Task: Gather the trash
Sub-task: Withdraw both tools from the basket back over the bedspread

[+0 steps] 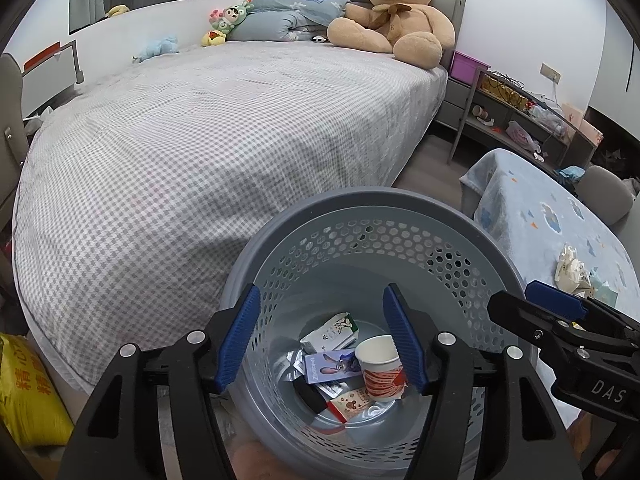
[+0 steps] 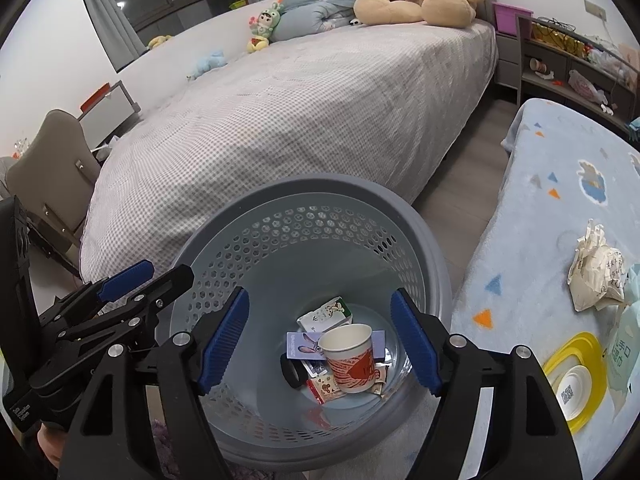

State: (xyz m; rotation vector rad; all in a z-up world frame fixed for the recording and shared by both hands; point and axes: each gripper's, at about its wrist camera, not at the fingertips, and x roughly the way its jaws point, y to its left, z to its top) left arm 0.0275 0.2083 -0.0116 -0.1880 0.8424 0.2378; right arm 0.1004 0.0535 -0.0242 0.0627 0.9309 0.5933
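1. Over the grey perforated bin [image 1: 360, 240] we hold both grippers, pointing down into it from above its rim.
2. Our left gripper [image 1: 320, 336] stands wide, its blue pads apart with nothing between them; only the bin's contents show through the gap.
3. Our right gripper [image 2: 320, 344] is likewise spread wide and carries nothing.
4. At the bottom of the bin we see a paper cup [image 2: 350, 356] with a red pattern, tilted on top of a purple card [image 2: 304, 345], a white and green carton [image 2: 324, 314] and small wrappers.
5. On the blue blanket [image 2: 560, 184] beside the bin we see a crumpled paper wad [image 2: 596, 272] lying well apart from both grippers, with a pale green wipes pack [image 2: 624, 344] just beside it and a yellow-rimmed lid [image 2: 576, 380] near the edge.
6. Beyond the bin we see a bed [image 1: 200, 140] with a checked cover, and a large teddy bear [image 1: 396, 12] at its head.
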